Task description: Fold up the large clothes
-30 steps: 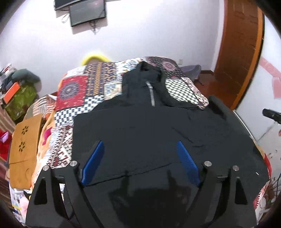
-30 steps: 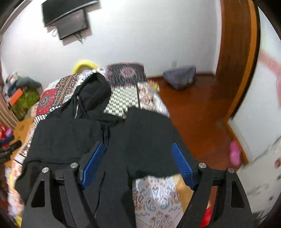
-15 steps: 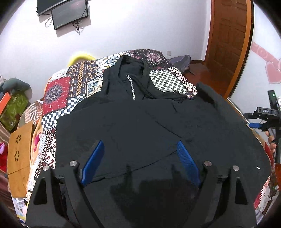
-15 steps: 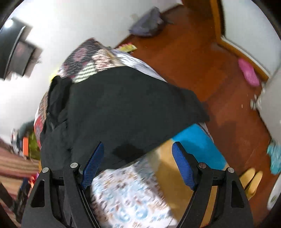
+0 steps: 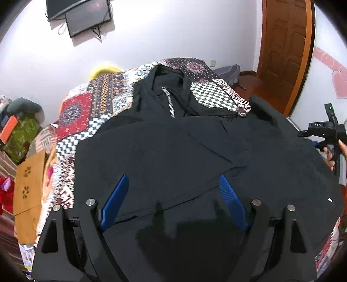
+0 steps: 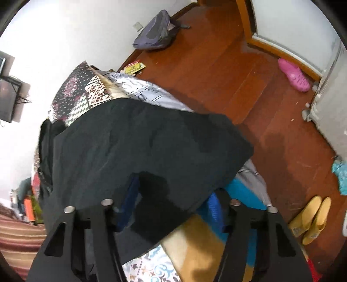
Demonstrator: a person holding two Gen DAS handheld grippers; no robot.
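Observation:
A black zip-up jacket (image 5: 173,141) lies spread on a patchwork bedspread (image 5: 73,112), its zipper (image 5: 170,104) toward the far end. My left gripper (image 5: 172,176) hovers open just above the jacket's lower part, with nothing between its blue pads. In the right wrist view the jacket's side (image 6: 130,141) hangs over the bed's edge. My right gripper (image 6: 173,191) is closing, and a fold of the black cloth lies between its fingers and covers most of the left pad. The pads still stand apart. The right gripper's body (image 5: 325,128) and a hand show at the right edge.
A screen (image 5: 86,19) hangs on the far wall and a wooden door (image 5: 284,50) stands at the right. On the wood floor lie a grey backpack (image 6: 156,34), a pink slipper (image 6: 293,74) and yellow slippers (image 6: 310,219). An orange cloth (image 5: 28,191) lies left of the bed.
My right gripper rolled and sank to the jacket's edge at the bedside, and black cloth now lies between its fingers. The left gripper barely shifted; the right hand's gripper came into its view.

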